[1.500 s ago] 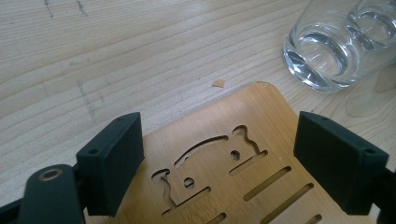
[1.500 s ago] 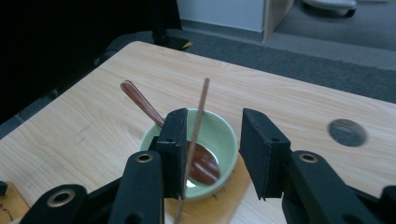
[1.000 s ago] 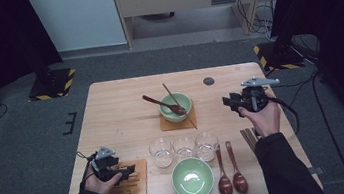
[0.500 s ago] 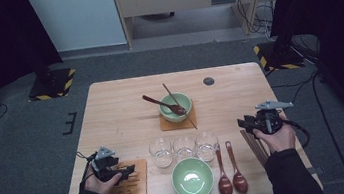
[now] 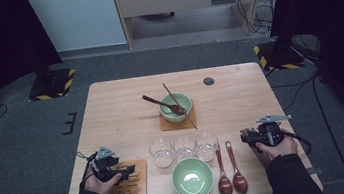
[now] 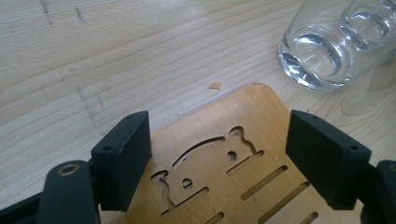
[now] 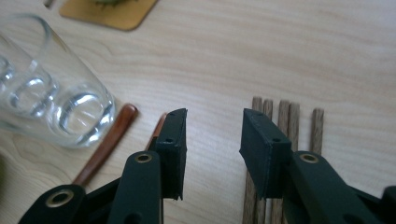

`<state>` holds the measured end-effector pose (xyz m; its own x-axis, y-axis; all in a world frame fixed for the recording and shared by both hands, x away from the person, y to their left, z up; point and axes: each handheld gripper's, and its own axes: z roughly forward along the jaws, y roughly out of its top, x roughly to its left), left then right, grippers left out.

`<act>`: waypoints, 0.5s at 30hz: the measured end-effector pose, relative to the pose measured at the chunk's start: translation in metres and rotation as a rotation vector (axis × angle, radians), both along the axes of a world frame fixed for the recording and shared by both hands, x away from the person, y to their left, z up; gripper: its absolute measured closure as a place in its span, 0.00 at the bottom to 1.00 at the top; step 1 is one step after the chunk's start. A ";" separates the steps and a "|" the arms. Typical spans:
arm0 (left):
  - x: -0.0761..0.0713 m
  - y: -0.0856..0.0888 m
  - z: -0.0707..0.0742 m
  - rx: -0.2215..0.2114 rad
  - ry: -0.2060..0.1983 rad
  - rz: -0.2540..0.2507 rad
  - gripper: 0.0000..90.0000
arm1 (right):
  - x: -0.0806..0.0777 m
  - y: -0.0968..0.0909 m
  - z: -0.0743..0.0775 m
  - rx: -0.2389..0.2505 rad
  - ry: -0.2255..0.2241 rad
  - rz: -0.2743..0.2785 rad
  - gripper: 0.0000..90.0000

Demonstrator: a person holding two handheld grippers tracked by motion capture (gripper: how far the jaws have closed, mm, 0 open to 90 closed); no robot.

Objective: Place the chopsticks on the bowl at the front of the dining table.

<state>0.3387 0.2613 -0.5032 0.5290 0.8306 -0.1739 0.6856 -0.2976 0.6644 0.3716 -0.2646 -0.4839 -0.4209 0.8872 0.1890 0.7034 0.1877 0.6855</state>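
Seen from above, at the near left corner of the table [image 5: 111, 110]: left gripper [image 5: 124, 173] held low over a slotted bamboo mat [image 5: 134, 190], jaws spread wide to either side of the mat's end, pads not pressing on it. Judged as poised to take the mat by its edges, the wide spread matching its width.

Near the near right corner: right gripper [image 5: 246, 137] held just above the wood, jaws moderately apart, nothing between them. In the right gripper view, a row of dark wooden chopsticks [image 7: 285, 116] lying side by side, directly under and past the right-hand jaw, tips pointing toward the far edge. Probably the next thing to be picked up, with the gap narrow enough for thin sticks; not yet lined up over them.

Along the near edge, between the two grippers: an empty green bowl [image 5: 176, 182] and two brown spoons [image 5: 223, 178] just to its right, handles pointing away.

Just behind these: three clear glasses [image 5: 184, 148] in a tight row, upright.

Toward the middle of the table: a second green bowl [image 5: 184, 113] on a square coaster [image 5: 166, 125], with a brown spoon [image 5: 160, 102] and a chopstick [image 5: 169, 93] leaning in it, apparently a setting already laid.

Near the far edge: a small dark round mark [image 5: 209, 81].
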 end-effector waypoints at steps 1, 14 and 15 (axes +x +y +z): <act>0.000 0.000 0.000 -0.001 -0.001 -0.002 0.24 | 0.000 0.000 -0.003 -0.004 0.010 -0.001 0.68; 0.001 -0.001 0.000 0.000 -0.001 -0.003 0.24 | 0.003 -0.013 -0.021 0.030 0.095 -0.044 0.65; 0.001 -0.001 0.000 0.000 -0.001 -0.003 0.24 | 0.003 -0.013 -0.021 0.029 0.099 -0.042 0.65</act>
<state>0.3392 0.2608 -0.5033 0.5313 0.8292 -0.1737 0.6843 -0.2991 0.6651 0.3744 -0.2772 -0.5052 -0.3613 0.8973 0.2535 0.7750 0.1378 0.6168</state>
